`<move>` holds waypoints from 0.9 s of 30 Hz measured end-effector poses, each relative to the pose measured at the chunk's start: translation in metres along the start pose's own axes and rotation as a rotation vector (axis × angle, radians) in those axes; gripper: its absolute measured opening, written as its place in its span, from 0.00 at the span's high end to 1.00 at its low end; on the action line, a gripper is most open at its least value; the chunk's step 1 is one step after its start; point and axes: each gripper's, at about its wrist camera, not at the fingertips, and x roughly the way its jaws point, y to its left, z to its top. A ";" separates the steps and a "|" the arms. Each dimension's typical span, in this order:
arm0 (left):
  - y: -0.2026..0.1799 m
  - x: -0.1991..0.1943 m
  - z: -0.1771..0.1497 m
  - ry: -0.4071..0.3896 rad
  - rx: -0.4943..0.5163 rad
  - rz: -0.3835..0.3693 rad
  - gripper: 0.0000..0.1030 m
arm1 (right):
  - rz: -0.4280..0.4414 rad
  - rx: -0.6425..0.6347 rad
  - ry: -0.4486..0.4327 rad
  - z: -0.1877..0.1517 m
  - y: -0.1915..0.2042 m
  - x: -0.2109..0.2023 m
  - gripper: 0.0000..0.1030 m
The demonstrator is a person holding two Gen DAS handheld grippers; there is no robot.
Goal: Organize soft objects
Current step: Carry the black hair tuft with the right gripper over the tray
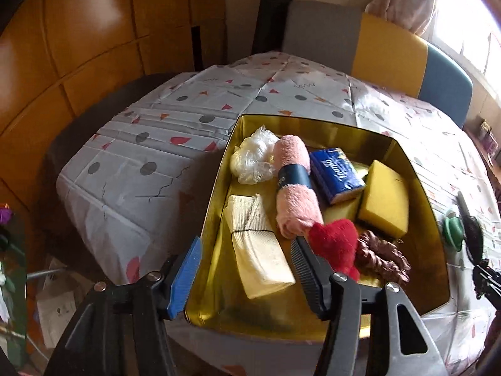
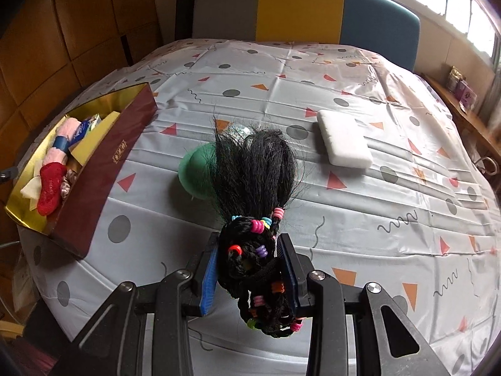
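While the left gripper [image 1: 244, 269] stood with jaws apart and empty above the cream folded cloth [image 1: 258, 247] in the gold-lined box [image 1: 435, 219], the right gripper [image 2: 249, 269] was clamped on a black braided hairpiece [image 2: 250, 188] with coloured beads, over the tablecloth [image 2: 375, 203]. Behind it lay a green balloon [image 2: 194, 169] and a white sponge [image 2: 343, 138].

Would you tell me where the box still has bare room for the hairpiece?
The box is crowded along its far half. Bare gold floor shows at the near end, in front of the cream cloth and the brown scrunchie. On the tablecloth, room lies nearer than the white sponge.
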 end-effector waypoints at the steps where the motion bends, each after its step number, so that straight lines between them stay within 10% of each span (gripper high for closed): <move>1: -0.003 -0.006 -0.003 -0.014 0.003 -0.002 0.42 | -0.009 -0.004 0.004 -0.001 0.000 0.001 0.65; 27: -0.035 -0.041 -0.016 -0.072 0.076 -0.037 0.42 | 0.045 -0.001 -0.073 0.004 0.005 -0.013 0.65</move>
